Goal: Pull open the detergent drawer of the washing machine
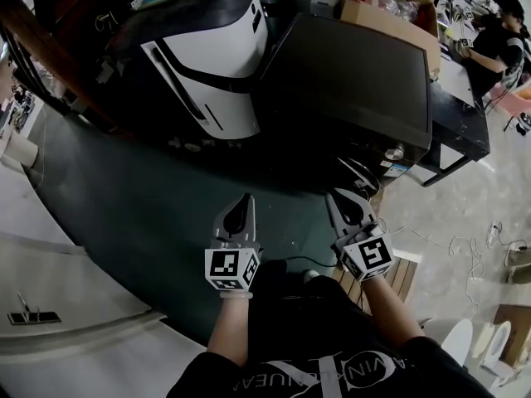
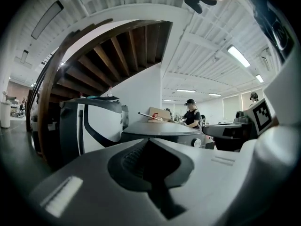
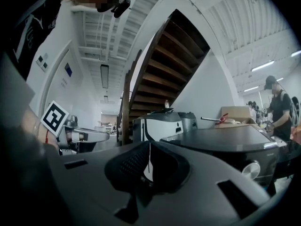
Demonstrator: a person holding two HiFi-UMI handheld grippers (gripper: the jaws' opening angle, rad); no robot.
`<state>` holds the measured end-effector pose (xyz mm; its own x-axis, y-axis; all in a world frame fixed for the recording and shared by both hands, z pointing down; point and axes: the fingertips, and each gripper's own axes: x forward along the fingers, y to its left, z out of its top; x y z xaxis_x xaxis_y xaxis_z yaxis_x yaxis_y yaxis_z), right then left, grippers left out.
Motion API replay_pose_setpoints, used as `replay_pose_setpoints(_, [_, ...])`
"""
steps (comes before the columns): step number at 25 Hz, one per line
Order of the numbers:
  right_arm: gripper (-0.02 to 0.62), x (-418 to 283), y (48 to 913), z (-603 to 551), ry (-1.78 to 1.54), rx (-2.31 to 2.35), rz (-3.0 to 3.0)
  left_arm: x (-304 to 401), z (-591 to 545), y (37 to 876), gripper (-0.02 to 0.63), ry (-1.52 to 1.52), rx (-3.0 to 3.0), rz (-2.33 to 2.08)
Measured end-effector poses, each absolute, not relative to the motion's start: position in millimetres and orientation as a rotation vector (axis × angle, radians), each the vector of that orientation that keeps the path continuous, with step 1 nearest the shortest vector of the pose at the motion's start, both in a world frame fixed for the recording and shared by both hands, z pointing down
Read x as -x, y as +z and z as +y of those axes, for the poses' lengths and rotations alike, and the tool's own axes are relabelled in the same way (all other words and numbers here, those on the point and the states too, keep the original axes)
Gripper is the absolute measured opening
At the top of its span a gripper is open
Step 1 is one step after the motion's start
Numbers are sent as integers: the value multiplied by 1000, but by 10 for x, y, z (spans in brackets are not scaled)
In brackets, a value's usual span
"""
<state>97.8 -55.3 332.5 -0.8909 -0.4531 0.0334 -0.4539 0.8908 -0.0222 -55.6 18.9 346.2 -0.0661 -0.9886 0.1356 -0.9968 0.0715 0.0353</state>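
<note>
The washing machine [image 1: 348,81] is a dark box ahead of me, right of centre, with a silver knob [image 1: 395,152] on its front strip. I cannot make out the detergent drawer. My left gripper [image 1: 239,210] and right gripper [image 1: 348,204] hang side by side over the floor, short of the machine, both shut and empty. In the left gripper view the jaws [image 2: 149,145] meet in front of the machine's top [image 2: 162,128] and its knob [image 2: 196,142]. The right gripper [image 3: 149,154] shows only a hairline slit between its pads, with the machine [image 3: 221,138] to the right.
A white and black appliance [image 1: 207,56] stands left of the washing machine, under a wooden staircase [image 2: 117,51]. Cardboard boxes [image 1: 390,7] sit behind the machine. A person [image 1: 498,40] works at a desk at the far right. A wooden pallet [image 1: 398,276] lies by my right foot.
</note>
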Motion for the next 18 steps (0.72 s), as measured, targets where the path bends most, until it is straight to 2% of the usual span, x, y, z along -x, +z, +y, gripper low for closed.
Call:
replay_pose_setpoints(6, [12, -778, 3426, -721, 79, -748, -2999, 654, -336, 3606, 9, 35, -2118, -2080])
replay_pose_setpoints(18, [12, -314, 3870, -1380, 202, -1119, -2851, 1239, -1193, 4126, 9, 150, -2237, -1792])
